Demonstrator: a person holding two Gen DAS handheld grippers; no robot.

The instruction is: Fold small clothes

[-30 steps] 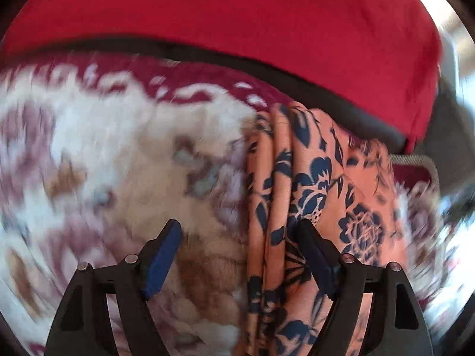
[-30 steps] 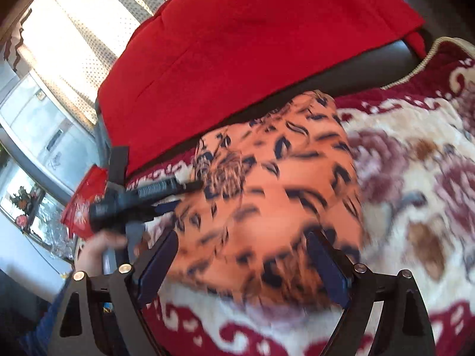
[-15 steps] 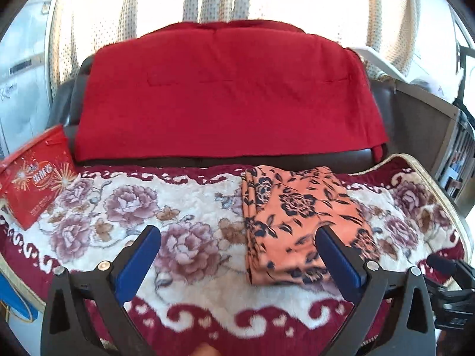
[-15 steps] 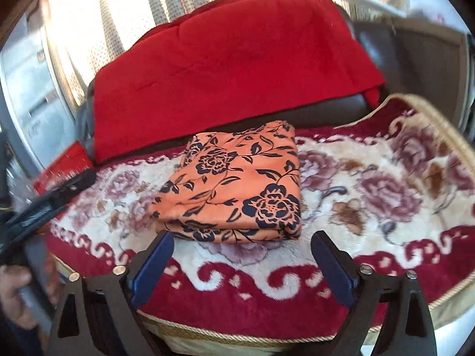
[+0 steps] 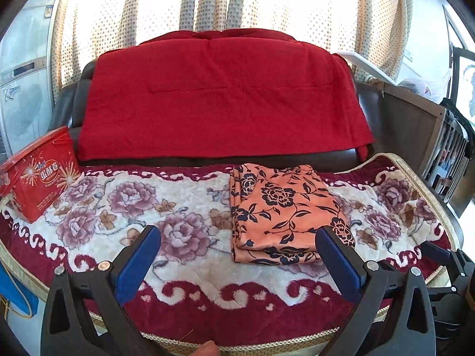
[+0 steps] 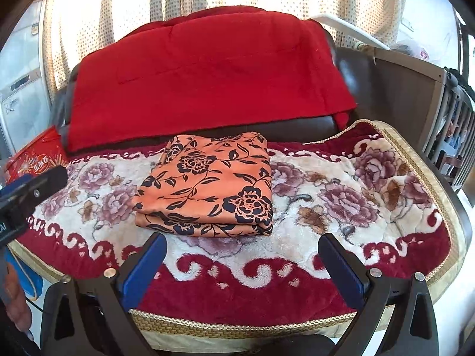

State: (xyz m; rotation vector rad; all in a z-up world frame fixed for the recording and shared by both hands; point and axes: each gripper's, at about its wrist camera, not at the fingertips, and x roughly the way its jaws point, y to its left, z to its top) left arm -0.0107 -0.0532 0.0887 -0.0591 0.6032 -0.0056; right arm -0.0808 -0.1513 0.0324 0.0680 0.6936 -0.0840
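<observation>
both grippers have backed way off the folded orange floral cloth [image 5: 285, 216], left gripper [image 5: 237, 264] and right gripper [image 6: 242, 267] jaws just been opening wide, nothing between them, cloth sitting mid-frame on the flowery blanket [image 5: 133, 207], so this fold looks done and next probably means grabbing another piece

One folded floral garment [image 6: 207, 187], one red box [image 5: 38, 175], one red blanket [image 5: 219, 98].

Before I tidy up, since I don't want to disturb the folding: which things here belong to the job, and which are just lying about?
Job: folded orange floral garment; left gripper and right gripper, both open, holding nothing.

Lying about: red snack box; red blanket over the sofa back; floral rug; dotted curtain.
</observation>
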